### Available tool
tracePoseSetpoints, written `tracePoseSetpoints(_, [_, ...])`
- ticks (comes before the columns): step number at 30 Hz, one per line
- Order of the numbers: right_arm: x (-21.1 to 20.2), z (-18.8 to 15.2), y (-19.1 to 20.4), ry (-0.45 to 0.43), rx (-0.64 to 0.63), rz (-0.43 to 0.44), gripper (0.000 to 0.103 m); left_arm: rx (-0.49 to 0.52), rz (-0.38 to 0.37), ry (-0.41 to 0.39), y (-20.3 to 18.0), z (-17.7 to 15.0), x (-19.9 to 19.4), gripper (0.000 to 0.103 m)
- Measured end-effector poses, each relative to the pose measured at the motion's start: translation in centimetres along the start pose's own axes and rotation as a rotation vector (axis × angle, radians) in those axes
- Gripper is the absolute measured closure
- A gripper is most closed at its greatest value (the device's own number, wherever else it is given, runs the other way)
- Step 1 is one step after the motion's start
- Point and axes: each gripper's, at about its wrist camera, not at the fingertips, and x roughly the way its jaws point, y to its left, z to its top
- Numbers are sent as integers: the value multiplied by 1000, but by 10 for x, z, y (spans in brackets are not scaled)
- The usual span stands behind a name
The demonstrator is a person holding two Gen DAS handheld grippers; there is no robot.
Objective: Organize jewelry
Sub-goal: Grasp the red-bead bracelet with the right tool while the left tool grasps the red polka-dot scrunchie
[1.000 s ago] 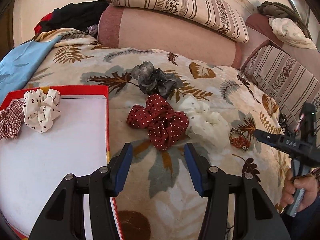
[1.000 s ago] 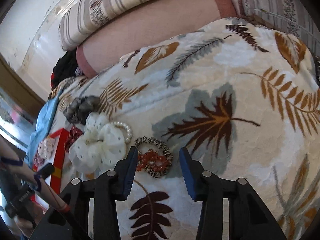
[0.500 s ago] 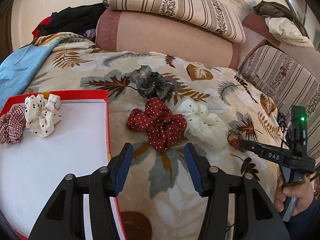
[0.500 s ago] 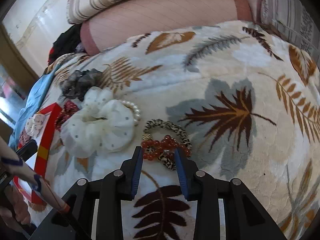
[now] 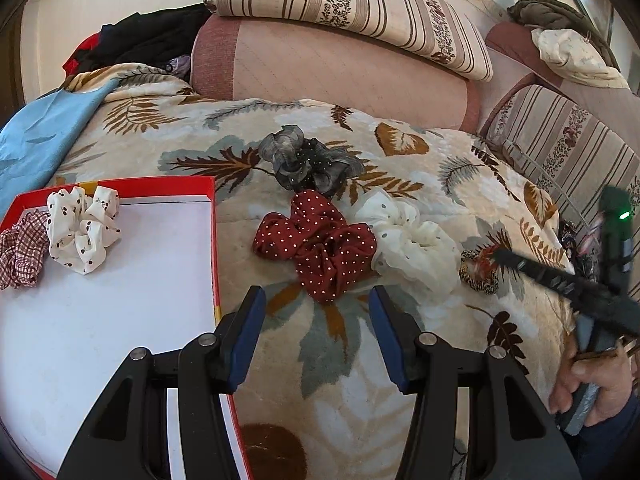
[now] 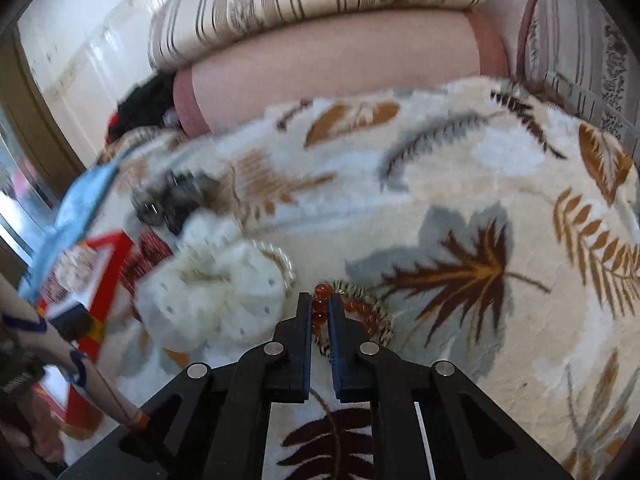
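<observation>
The red bead bracelet [image 6: 320, 311] sits low in the middle of the right wrist view, on the leaf blanket [image 6: 460, 184]. The right gripper [image 6: 319, 316] has its two fingers nearly closed, pinching the beads between them. A leopard-print hair tie [image 6: 374, 306] lies under and beside the bracelet, touching it. Just to the left is a fluffy white scrunchie [image 6: 208, 292] with a pearl bracelet [image 6: 282, 258] at its edge.

In the left wrist view, the left gripper [image 5: 318, 334] is wide open and holds nothing. Above it lies a red dotted scrunchie [image 5: 320, 244], with a gray scrunchie [image 5: 308, 162] higher up. At the left, a red box [image 5: 214, 240] holds a white spotted scrunchie [image 5: 82, 232] and a checked scrunchie [image 5: 18, 252], which is cut off at the edge.

The left part of the right wrist view is blurry.
</observation>
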Motion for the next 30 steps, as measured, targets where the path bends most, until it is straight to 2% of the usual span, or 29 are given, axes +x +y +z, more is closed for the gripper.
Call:
tracePoseSetpoints(4, [-22, 9, -6, -88, 30, 38, 95, 10, 2, 1, -2, -2, 0, 51])
tracePoseSetpoints(7, [-28, 12, -12, -116, 85, 122, 95, -6, -13, 6, 0, -3, 0, 51])
tracePoseSetpoints(10, [-34, 13, -5, -142, 81, 155, 95, -22, -35, 10, 1, -4, -1, 50])
tracePoseSetpoints(13, [-50, 15, -2, -214, 78, 227, 95, -50, -53, 5, 1, -6, -3, 47])
tracePoseSetpoints(16, [-62, 16, 6, -251, 40, 247, 95, -73, -48, 15, -3, -4, -4, 44])
tracePoseSetpoints(21, [-68, 16, 4, -256, 62, 290, 95, -96, -15, 42, -15, 13, 4, 42])
tracePoseSetpoints(26, [-72, 17, -4, -260, 93, 320, 95, -103, 90, 105, -21, 44, 41, 42])
tracePoseSetpoints(30, [-75, 17, -8, -262, 100, 336, 95, -107, 160, 159, -16, 55, 74, 42])
